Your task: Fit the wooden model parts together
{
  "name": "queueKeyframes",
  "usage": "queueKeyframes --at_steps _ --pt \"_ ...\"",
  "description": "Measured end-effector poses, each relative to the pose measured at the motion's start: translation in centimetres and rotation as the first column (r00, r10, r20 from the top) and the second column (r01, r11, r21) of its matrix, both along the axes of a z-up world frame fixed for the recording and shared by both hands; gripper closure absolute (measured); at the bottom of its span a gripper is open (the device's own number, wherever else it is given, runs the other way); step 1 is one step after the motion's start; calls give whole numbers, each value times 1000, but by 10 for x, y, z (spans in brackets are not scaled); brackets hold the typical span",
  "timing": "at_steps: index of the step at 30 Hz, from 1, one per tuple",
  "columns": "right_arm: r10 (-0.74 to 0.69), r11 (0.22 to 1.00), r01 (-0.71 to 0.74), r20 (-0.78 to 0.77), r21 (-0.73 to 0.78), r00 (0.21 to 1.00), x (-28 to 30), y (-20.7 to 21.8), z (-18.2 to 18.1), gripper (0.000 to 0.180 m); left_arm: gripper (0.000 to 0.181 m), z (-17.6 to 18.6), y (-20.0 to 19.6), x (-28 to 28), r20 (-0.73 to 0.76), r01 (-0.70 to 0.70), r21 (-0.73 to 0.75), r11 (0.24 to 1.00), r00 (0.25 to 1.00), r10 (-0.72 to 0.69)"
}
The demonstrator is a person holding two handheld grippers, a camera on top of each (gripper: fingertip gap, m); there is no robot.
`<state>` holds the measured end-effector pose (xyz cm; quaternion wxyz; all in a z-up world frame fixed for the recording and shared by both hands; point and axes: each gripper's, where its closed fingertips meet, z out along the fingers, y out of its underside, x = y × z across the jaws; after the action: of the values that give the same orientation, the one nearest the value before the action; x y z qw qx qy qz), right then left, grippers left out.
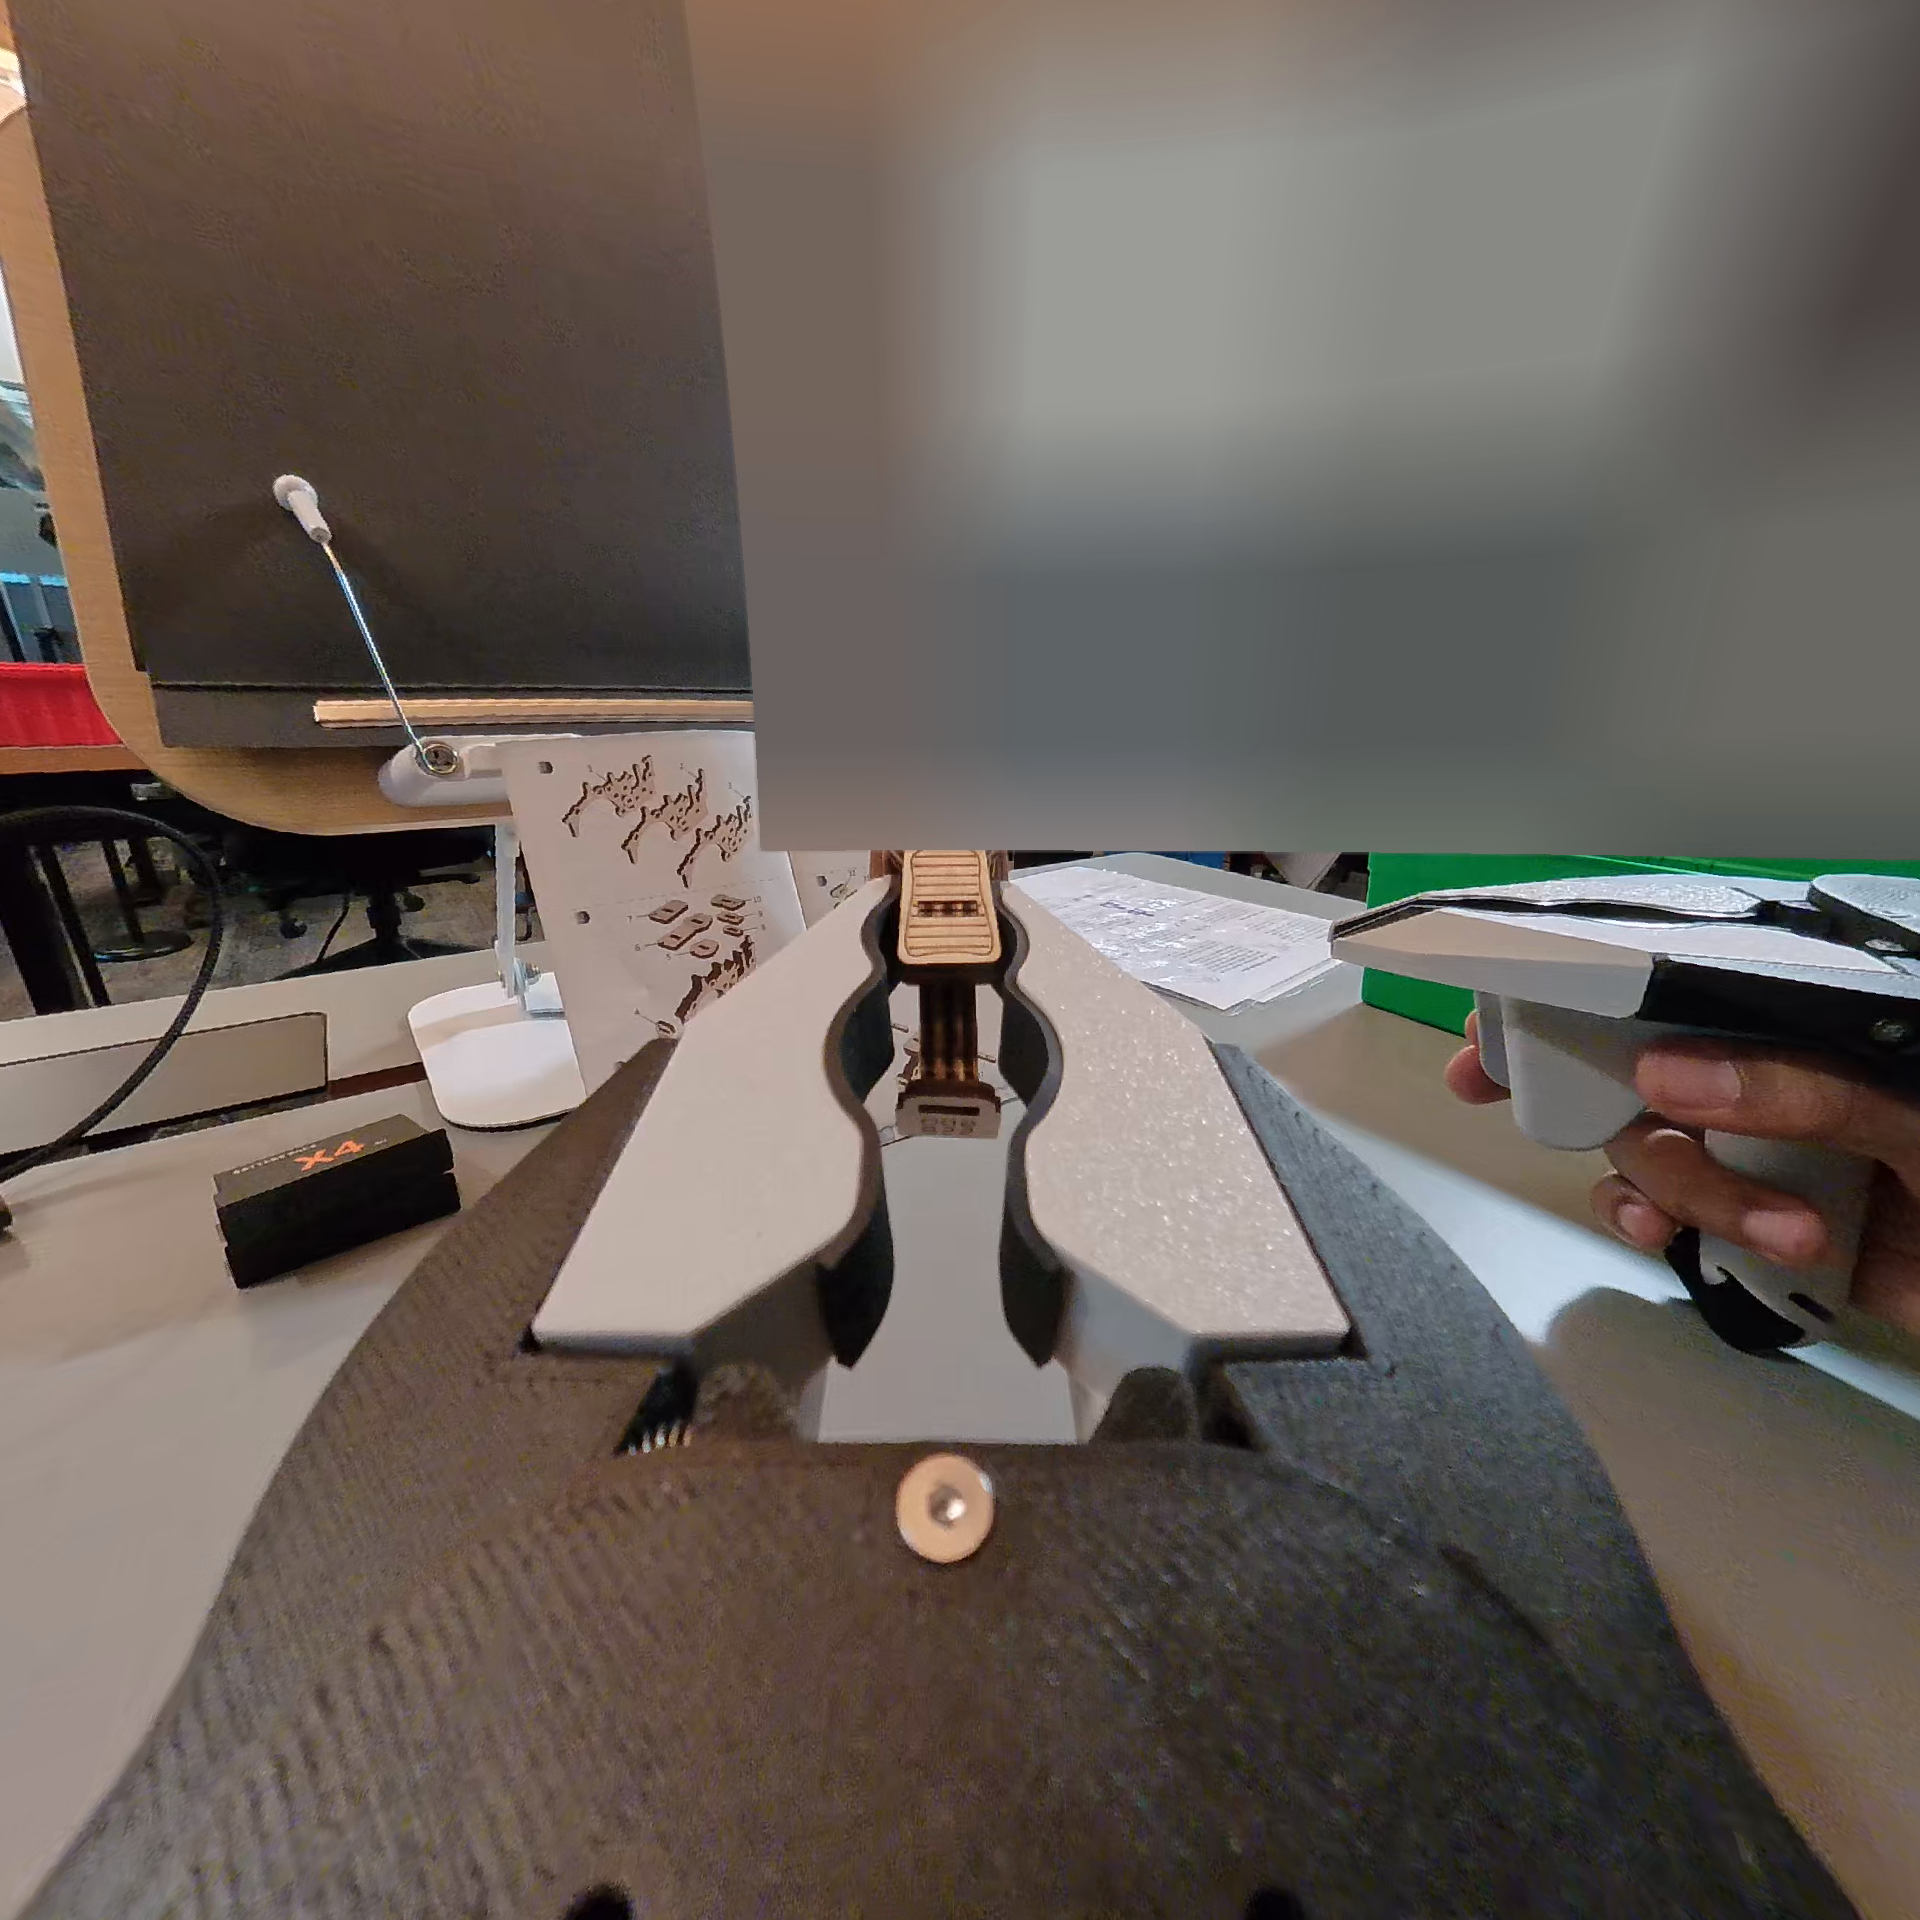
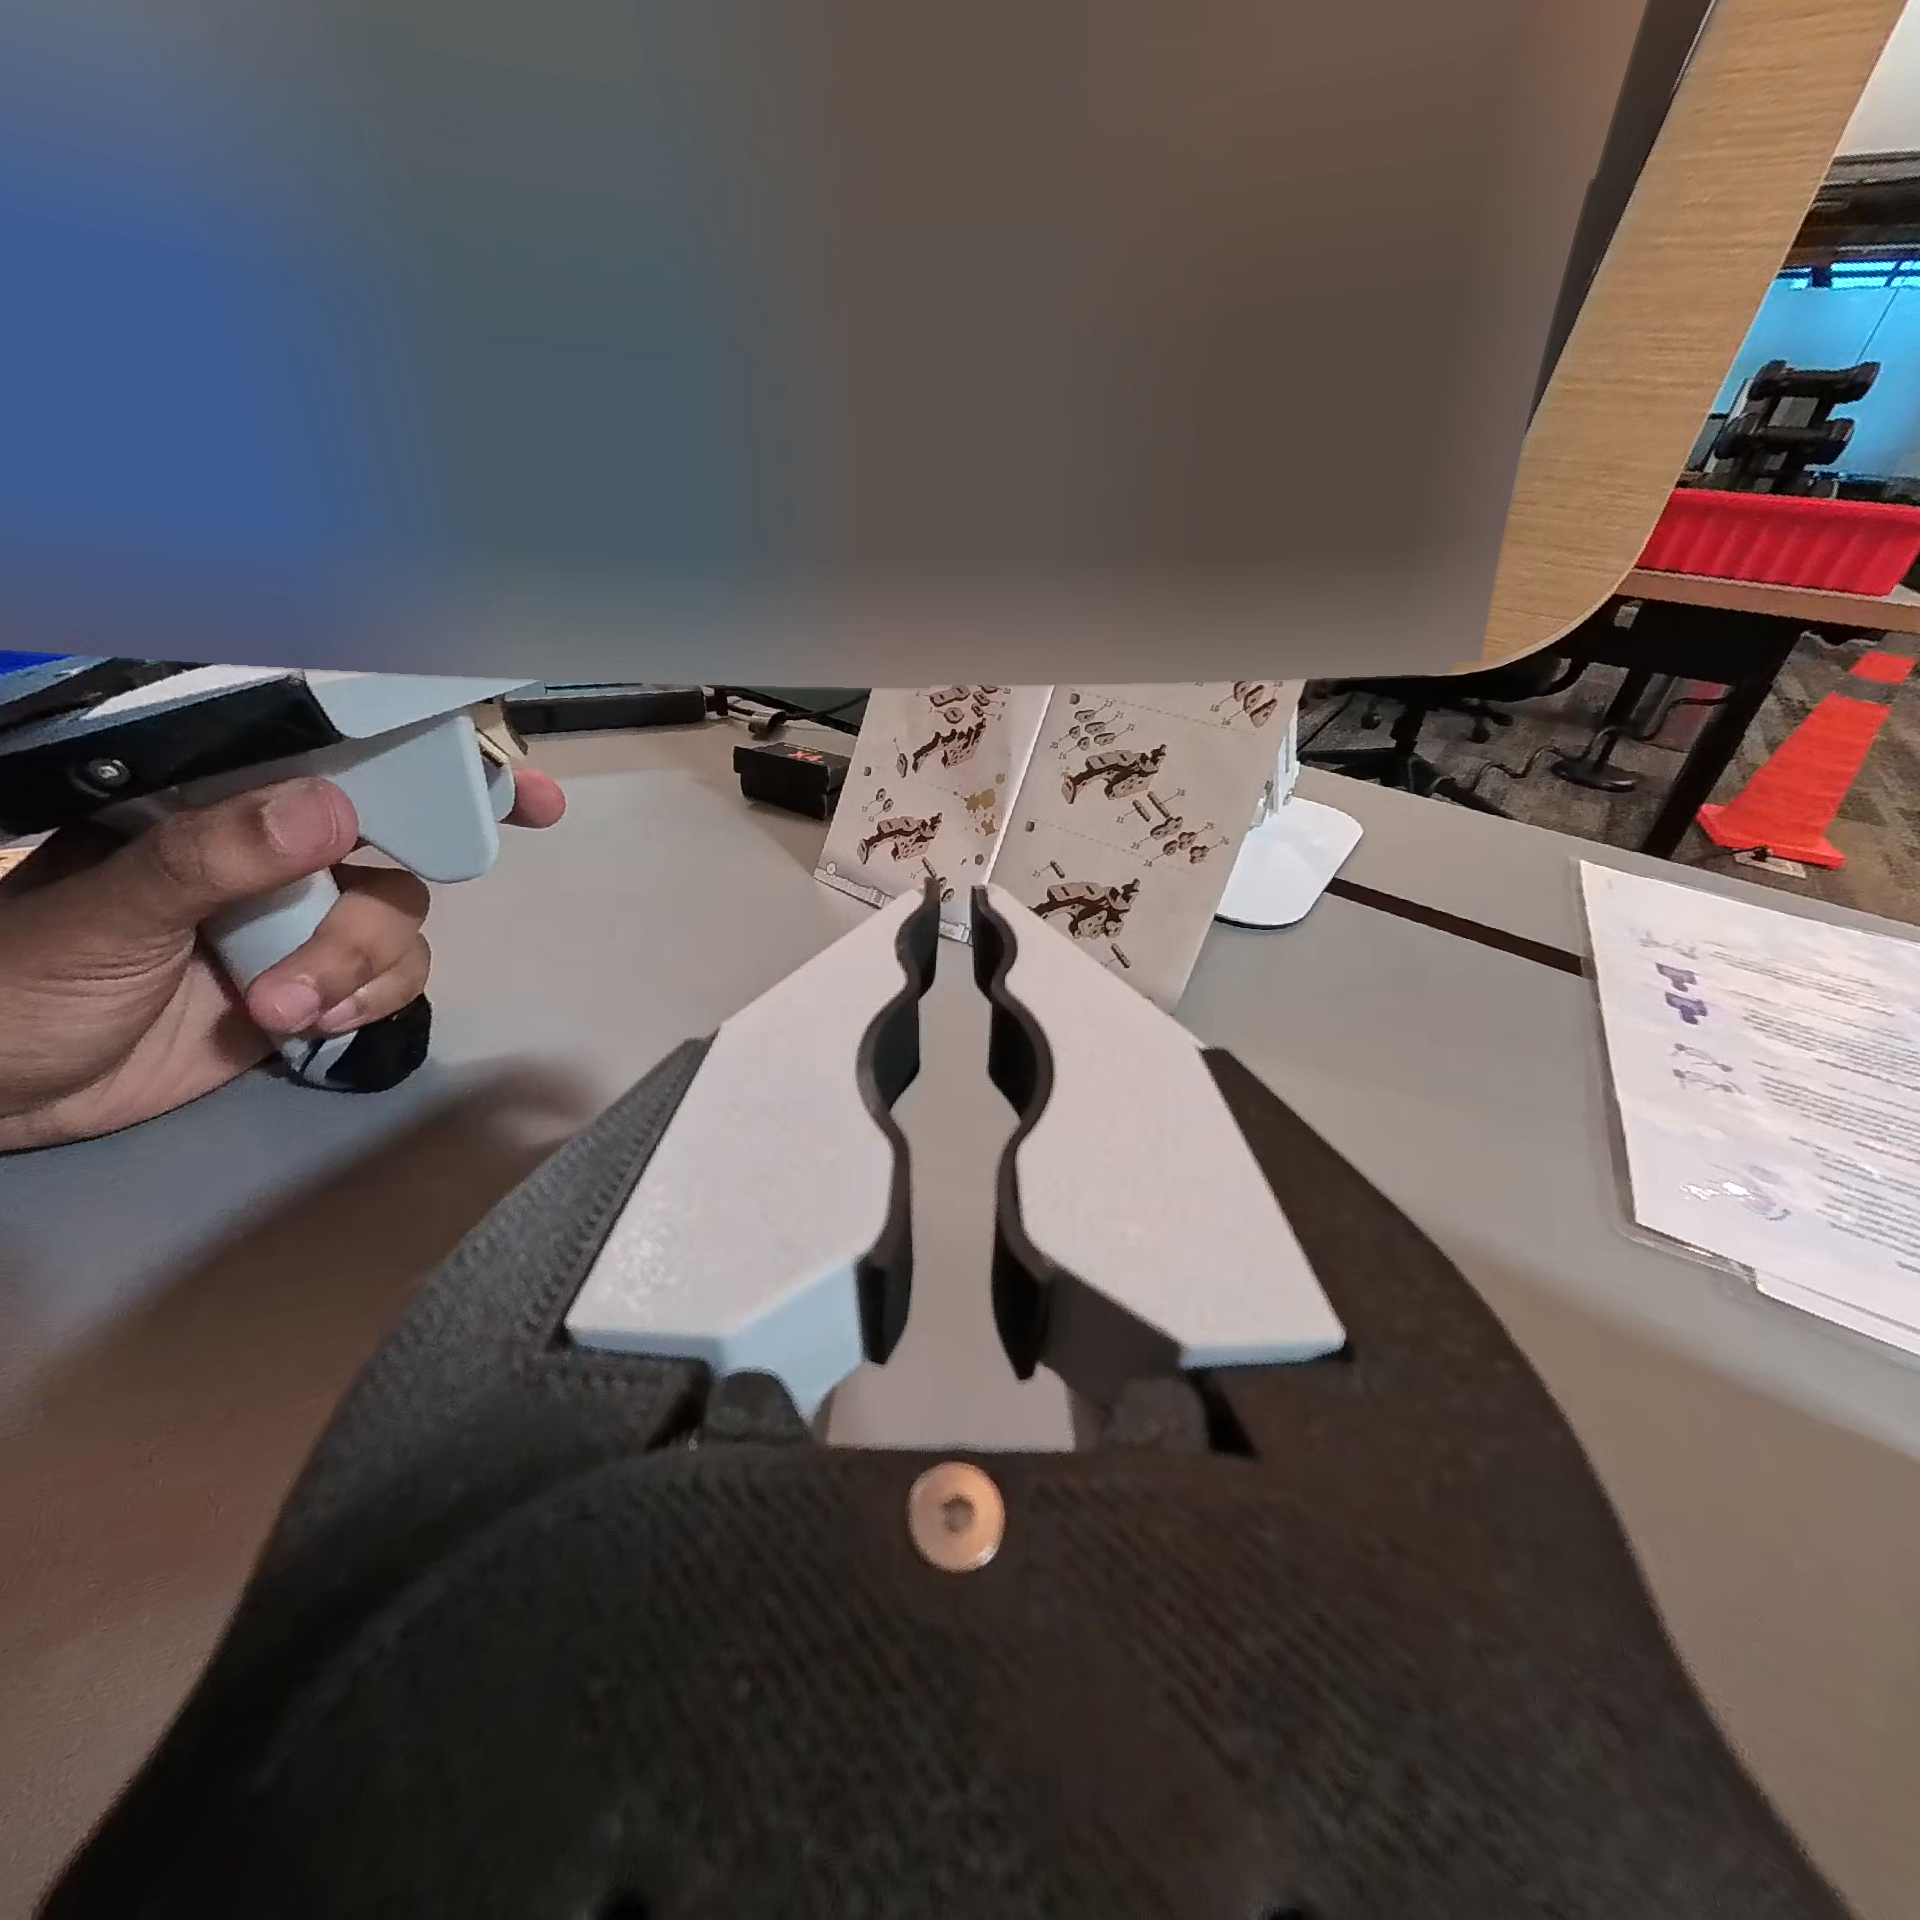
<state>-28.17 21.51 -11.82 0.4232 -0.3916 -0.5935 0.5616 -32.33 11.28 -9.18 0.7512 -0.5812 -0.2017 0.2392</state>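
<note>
In the left wrist view, my left gripper [image 1: 948, 896] is shut on a light wooden model part [image 1: 945, 914], a slatted laser-cut piece with a dark ribbed stem hanging down between the fingers. It is held above the grey table [image 1: 156, 1403]. My right gripper [image 2: 954, 900] is shut with only a thin gap at the tips and holds nothing. From the left wrist view the right gripper [image 1: 1351, 930] shows side-on at the right, held by a hand [image 1: 1714, 1164]. In the right wrist view a hand [image 2: 156, 935] holds the left gripper's handle; its tips are out of frame.
A folded instruction booklet [image 2: 1060, 831] leans on a white stand [image 2: 1288, 862] just beyond both grippers. A black box [image 1: 332, 1195] lies at the left. Laminated sheets [image 2: 1766, 1091] lie at the right. A green bin [image 1: 1558, 935] and a dark partition board [image 1: 416, 364] stand behind. About 12 cm separates my left fingertips from my right.
</note>
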Motion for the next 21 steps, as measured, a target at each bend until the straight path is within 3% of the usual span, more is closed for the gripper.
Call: queueKeyframes --at_steps 9,15,18,21 --pt "1 1000 -1 4 0 1000 0 0 0 175 170 -2 -3 -8 76 24 39 999 997 -27" --pt "-2 1000 2 1 13 1000 0 -1 -1 175 170 -5 -3 -10 190 113 119 986 973 -134" --pt "-4 1000 4 1 20 1000 0 -2 -1 175 170 -11 -2 -14 327 184 233 955 910 -255" --pt "-5 1000 5 0 30 1000 -1 -3 -1 176 170 -22 1 -21 466 240 327 914 800 -377"
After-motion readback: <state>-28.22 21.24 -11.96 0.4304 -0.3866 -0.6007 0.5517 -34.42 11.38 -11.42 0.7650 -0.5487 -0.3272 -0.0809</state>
